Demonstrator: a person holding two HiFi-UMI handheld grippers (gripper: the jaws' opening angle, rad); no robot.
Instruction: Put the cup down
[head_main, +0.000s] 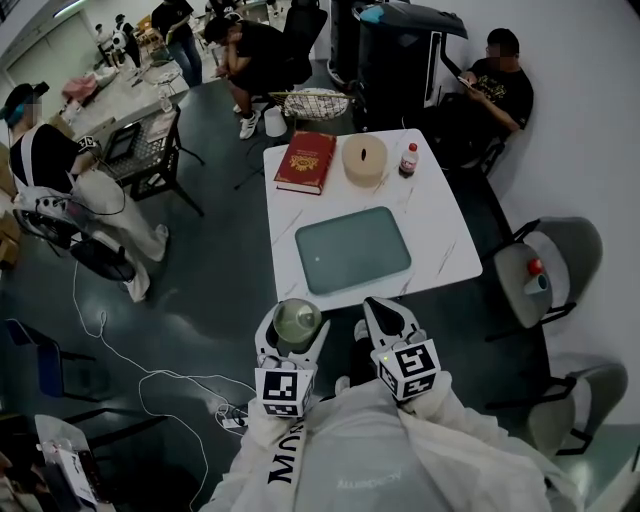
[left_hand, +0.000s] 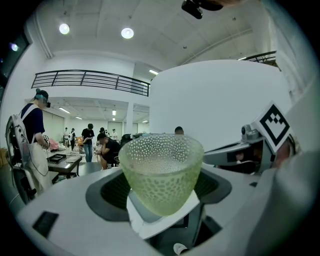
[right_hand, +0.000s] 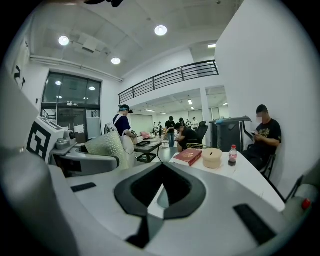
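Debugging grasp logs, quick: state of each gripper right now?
Left gripper: jaws closed on the green cup.
Right gripper: jaws closed, holding nothing.

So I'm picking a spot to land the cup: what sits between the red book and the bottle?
A round tan box sits between the book and the bottle. The head view shows it best.

Grips a pale green dimpled cup (left_hand: 161, 170) upright in the left gripper (left_hand: 161, 192), close beside the right gripper (left_hand: 242, 152), facing a white wall (left_hand: 215, 95)
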